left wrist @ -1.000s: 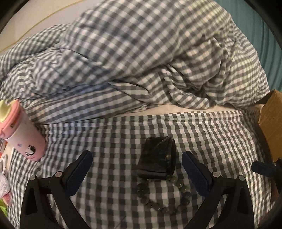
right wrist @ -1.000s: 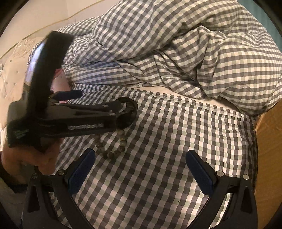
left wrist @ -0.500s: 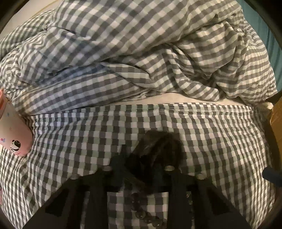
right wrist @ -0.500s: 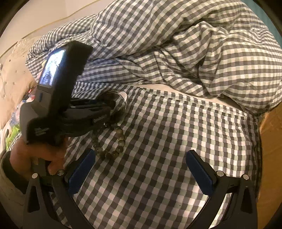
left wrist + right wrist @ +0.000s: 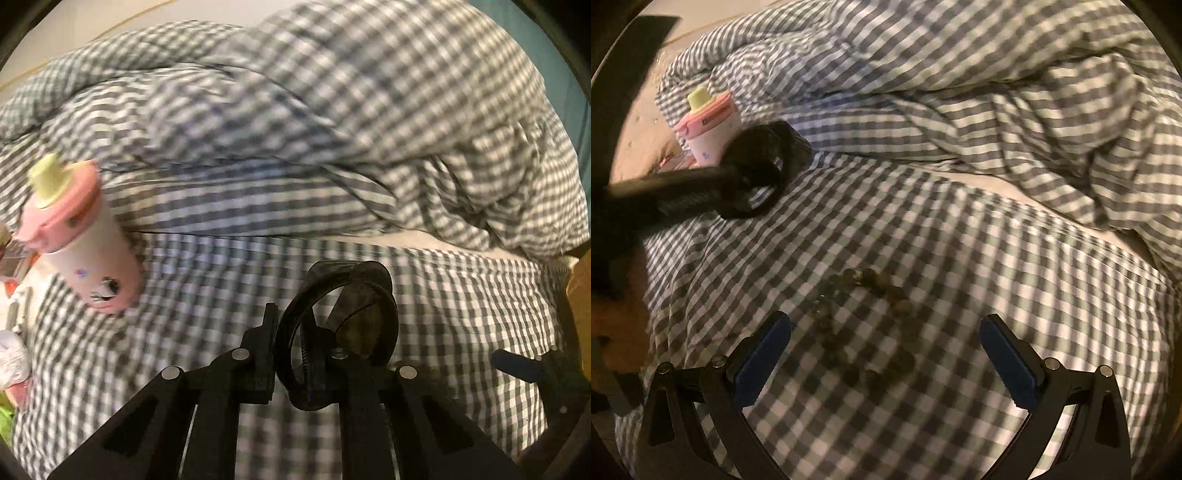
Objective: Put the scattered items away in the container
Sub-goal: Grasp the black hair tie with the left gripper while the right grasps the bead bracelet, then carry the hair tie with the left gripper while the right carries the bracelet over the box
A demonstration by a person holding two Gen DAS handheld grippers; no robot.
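My left gripper [image 5: 295,339] is shut on a black tape roll [image 5: 343,325] and holds it above the checked bedsheet; the held roll also shows in the right wrist view [image 5: 757,177] at the upper left. A green bead bracelet [image 5: 864,325] lies on the sheet between the fingers of my open, empty right gripper [image 5: 886,362]. A pink bottle [image 5: 77,236] with a pale green cap lies on the sheet at the left and also shows in the right wrist view [image 5: 709,129]. A cardboard box [image 5: 580,284] is at the right edge.
A bunched checked duvet [image 5: 332,110] fills the far side of the bed. Small packets and clutter [image 5: 11,332] lie at the left edge. My right gripper's blue fingertip [image 5: 517,363] shows low at the right in the left wrist view.
My left gripper closed on the black tape roll and lifted it off the sheet, leaving the bracelet behind. My right gripper moved over the bracelet.
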